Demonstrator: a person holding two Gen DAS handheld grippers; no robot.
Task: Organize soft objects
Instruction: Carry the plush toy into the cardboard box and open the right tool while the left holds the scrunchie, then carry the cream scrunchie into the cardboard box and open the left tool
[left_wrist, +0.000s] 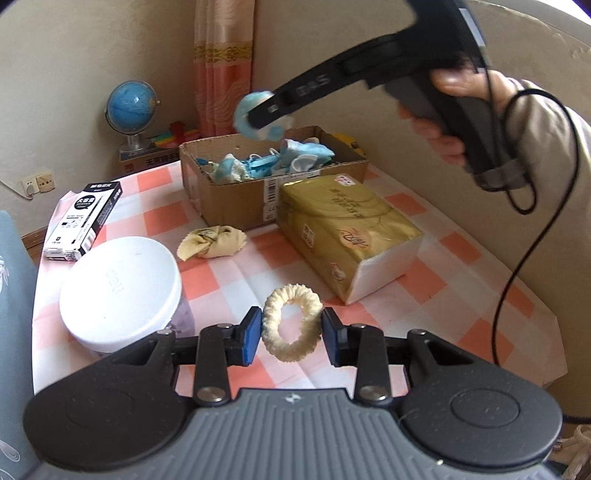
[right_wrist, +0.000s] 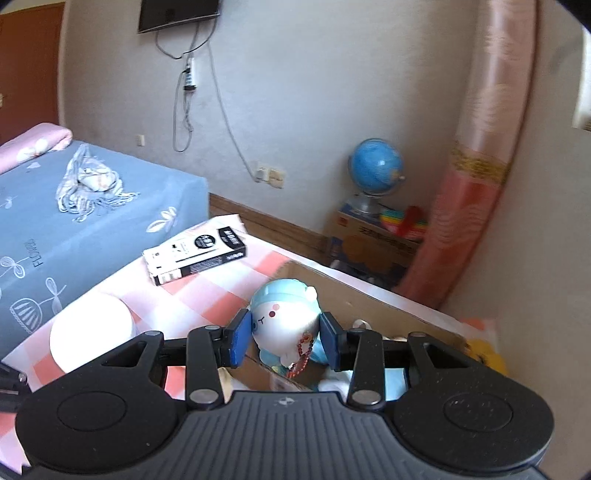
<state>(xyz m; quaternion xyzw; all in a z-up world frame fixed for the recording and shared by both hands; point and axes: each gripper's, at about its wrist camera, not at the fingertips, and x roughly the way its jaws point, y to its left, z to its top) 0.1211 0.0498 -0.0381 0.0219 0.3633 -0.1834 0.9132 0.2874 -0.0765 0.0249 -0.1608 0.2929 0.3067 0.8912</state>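
My left gripper (left_wrist: 291, 334) holds a cream scrunchie (left_wrist: 291, 326) between its blue pads, low over the checked tablecloth (left_wrist: 443, 288). My right gripper (right_wrist: 283, 341) is shut on a white and blue plush toy (right_wrist: 282, 323) with a red bead string, held above the open cardboard box (right_wrist: 369, 299). In the left wrist view the right gripper (left_wrist: 264, 118) hovers with the toy (left_wrist: 247, 118) over the box (left_wrist: 236, 195), which holds several blue and white soft items. A yellow knotted cloth (left_wrist: 212, 243) lies in front of the box.
A gold tissue pack (left_wrist: 347, 229) lies right of the scrunchie. A white-lidded jar (left_wrist: 120, 291) and a black and white pen box (left_wrist: 83, 218) stand at the left. A globe (left_wrist: 129, 107) stands beyond the table. A blue bed (right_wrist: 74, 229) is at the left.
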